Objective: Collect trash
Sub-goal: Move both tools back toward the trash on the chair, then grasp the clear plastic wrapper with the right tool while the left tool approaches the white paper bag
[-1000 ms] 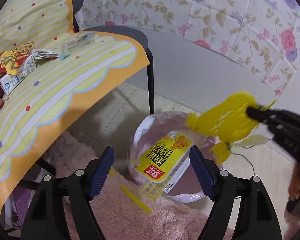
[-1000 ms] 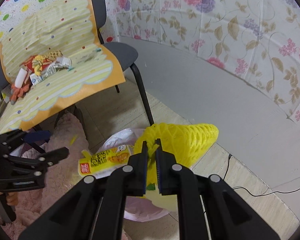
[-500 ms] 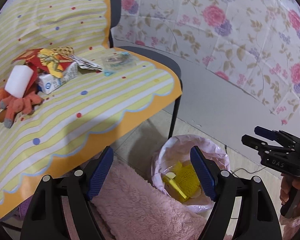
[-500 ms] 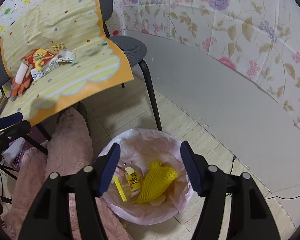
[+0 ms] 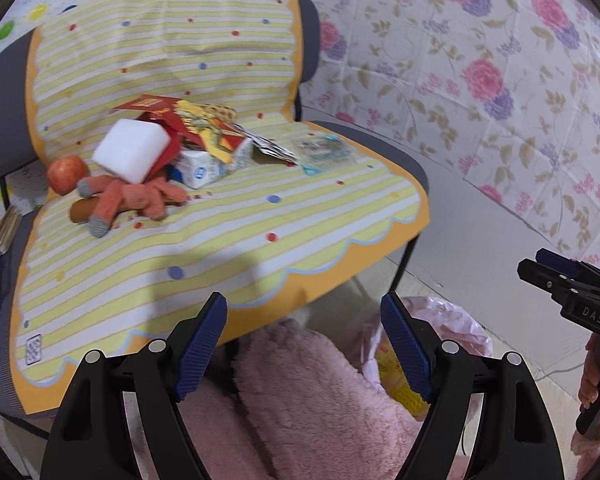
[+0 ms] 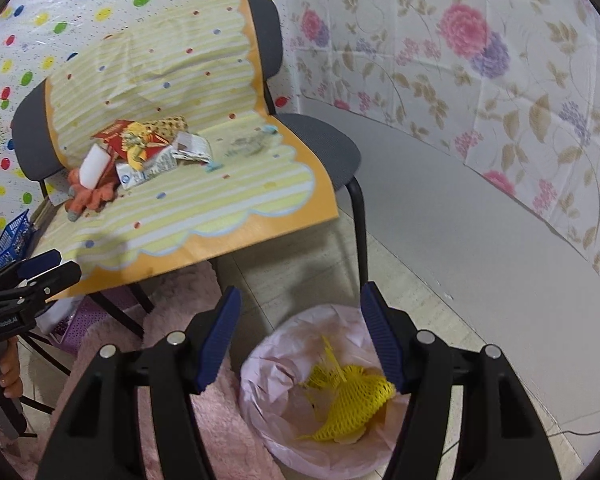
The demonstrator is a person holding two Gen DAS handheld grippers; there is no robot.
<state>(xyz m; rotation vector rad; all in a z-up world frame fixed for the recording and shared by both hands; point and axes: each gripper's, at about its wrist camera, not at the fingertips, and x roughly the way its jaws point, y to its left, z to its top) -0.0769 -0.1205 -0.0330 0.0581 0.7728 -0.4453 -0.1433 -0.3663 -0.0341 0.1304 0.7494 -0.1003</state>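
Above the bin, both tools, left and right, tilt downward, jaws spread and empty.

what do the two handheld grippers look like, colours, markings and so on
Both are matte black plastic. The left gripper and right gripper each have two angled fingers with ribbed dark blue pads and silver round screw heads on the arms. Seen from the side, the right one bears white "DAS" lettering and the left one "GenRobot.AI". No cables or sleeves show.

Place: you are in a home room.
Walls: floral plastic sheeting.
Seat: grey chair under yellow striped mat.
Floor: pink fluffy rug.
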